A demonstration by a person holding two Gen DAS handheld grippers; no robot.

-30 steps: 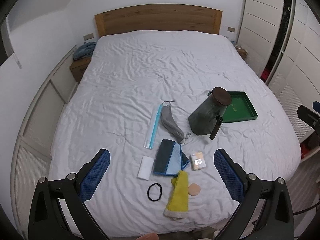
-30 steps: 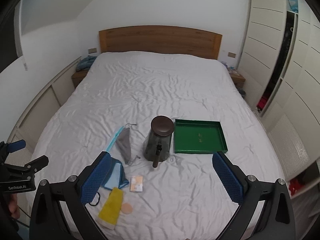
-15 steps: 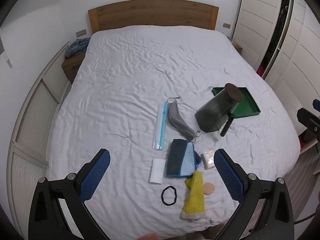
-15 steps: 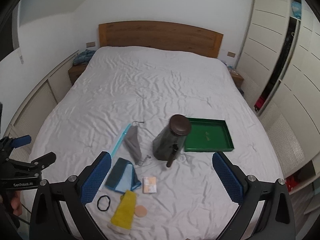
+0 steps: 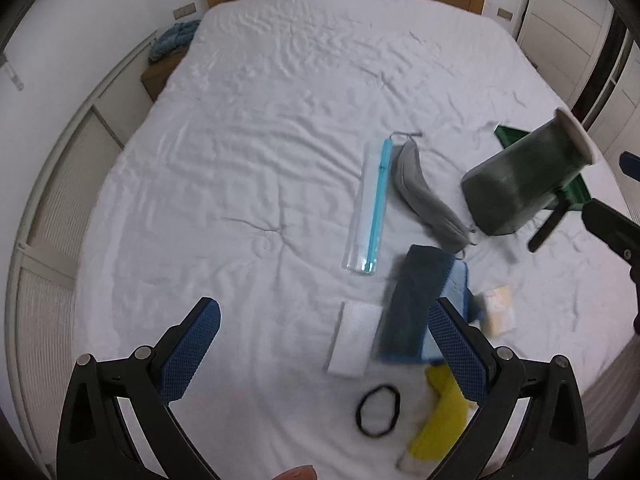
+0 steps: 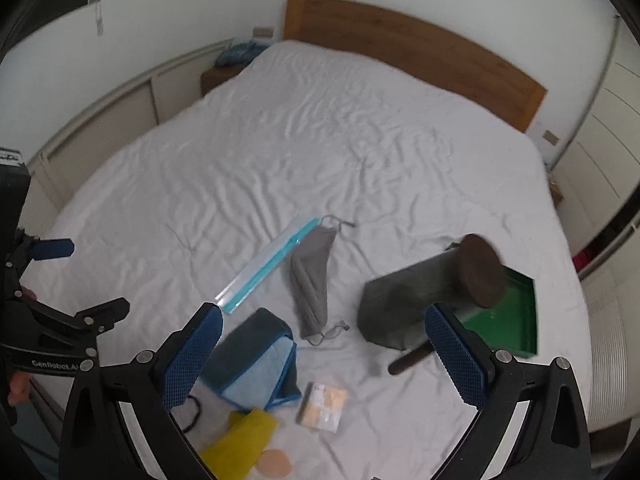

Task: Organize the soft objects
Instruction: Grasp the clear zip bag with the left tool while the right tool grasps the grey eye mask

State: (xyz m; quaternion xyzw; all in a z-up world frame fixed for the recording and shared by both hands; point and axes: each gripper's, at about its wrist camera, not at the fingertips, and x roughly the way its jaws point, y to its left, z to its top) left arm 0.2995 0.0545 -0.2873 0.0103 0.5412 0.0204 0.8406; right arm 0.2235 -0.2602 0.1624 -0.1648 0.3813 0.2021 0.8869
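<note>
Bed mostly bare toward headboard & left side: wide free room there. Near foot, clutter packed close: blue cloth, yellow cloth, hair tie, grey mask. Dark jug stands tall before green tray, blocking approach from the foot.

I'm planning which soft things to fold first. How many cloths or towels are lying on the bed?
2. A dark blue cloth with a light blue layer lies below the grey mask; a yellow cloth lies nearest the bed's foot. Others may be hidden behind the grippers.
</note>
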